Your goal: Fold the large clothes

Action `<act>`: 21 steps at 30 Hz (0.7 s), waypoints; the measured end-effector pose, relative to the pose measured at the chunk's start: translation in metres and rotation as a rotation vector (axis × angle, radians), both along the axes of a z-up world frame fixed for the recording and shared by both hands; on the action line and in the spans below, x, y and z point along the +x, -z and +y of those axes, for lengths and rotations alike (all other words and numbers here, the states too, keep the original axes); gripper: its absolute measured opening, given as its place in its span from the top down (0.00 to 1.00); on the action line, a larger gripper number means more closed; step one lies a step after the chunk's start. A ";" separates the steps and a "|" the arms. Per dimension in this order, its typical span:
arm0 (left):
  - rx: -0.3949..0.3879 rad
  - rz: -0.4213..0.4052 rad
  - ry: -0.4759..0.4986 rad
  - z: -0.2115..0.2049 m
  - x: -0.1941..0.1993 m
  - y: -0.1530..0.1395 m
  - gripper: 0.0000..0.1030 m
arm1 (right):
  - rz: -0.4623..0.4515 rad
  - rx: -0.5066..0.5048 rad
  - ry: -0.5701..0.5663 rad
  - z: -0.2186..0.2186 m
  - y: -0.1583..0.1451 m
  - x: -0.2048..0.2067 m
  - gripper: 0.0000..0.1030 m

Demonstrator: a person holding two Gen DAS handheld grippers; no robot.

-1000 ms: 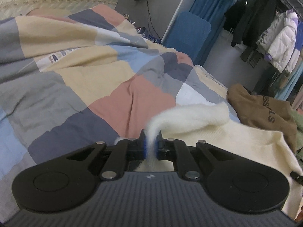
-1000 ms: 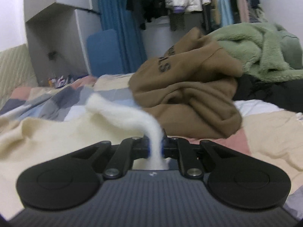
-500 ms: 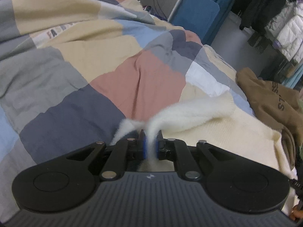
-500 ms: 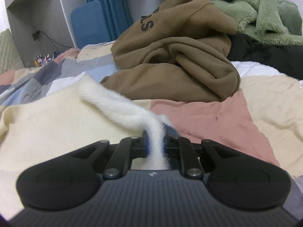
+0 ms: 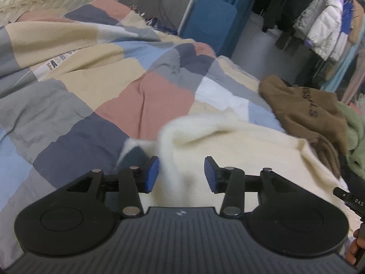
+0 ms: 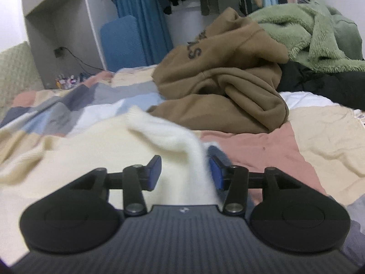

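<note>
Left gripper (image 5: 181,174): jaws spread wide, blue pads (image 5: 152,173) apart. A raised fold of the cream sweater (image 5: 239,141) stands between them, brushing the left-hand pad and clear of the right-hand one, so nothing is clamped.

Right gripper (image 6: 186,174): also wide. Sweater fold (image 6: 182,143) sits in the gap, against the right-hand pad (image 6: 215,173) (contact looks light, motion blur makes it hard to call), well off the left-hand pad.

Sweater location: spread flat on the patchwork duvet (image 5: 95,96). In the left wrist view it fills the area from 12 to 3 o'clock of the gripper; in the right wrist view it runs from 9 to 12 o'clock. The lifted part is a fuzzy ridge rising straight up at 12 in both views.

Brown hoodie (image 6: 223,84) lies crumpled at 1 o'clock in the right wrist view, just beyond the sweater edge, dark lettering on it. Green fleece (image 6: 314,34) is piled behind it at 2 o'clock. Blue chair back (image 5: 209,22) sits at 12 in the left wrist view, with a clothes rack (image 5: 319,27) at 2.
</note>
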State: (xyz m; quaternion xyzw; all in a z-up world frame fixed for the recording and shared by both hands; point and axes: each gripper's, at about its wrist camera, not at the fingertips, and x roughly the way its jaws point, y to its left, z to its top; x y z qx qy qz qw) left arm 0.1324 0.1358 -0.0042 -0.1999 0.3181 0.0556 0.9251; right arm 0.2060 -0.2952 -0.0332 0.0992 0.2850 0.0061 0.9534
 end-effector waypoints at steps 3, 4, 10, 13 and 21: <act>0.002 -0.010 0.020 -0.009 -0.016 -0.003 0.51 | -0.014 0.052 -0.023 0.002 -0.012 -0.020 0.52; 0.001 -0.011 0.033 -0.013 -0.022 -0.003 0.51 | -0.014 0.079 -0.029 0.002 -0.014 -0.026 0.51; 0.024 -0.017 0.087 -0.042 -0.044 -0.001 0.46 | -0.002 0.186 -0.083 0.016 -0.024 -0.068 0.51; 0.032 -0.020 0.106 -0.052 -0.050 -0.001 0.45 | 0.010 0.213 -0.105 0.023 -0.025 -0.085 0.51; 0.040 -0.040 0.163 -0.070 -0.063 -0.004 0.45 | 0.106 0.404 -0.088 0.018 -0.017 -0.116 0.26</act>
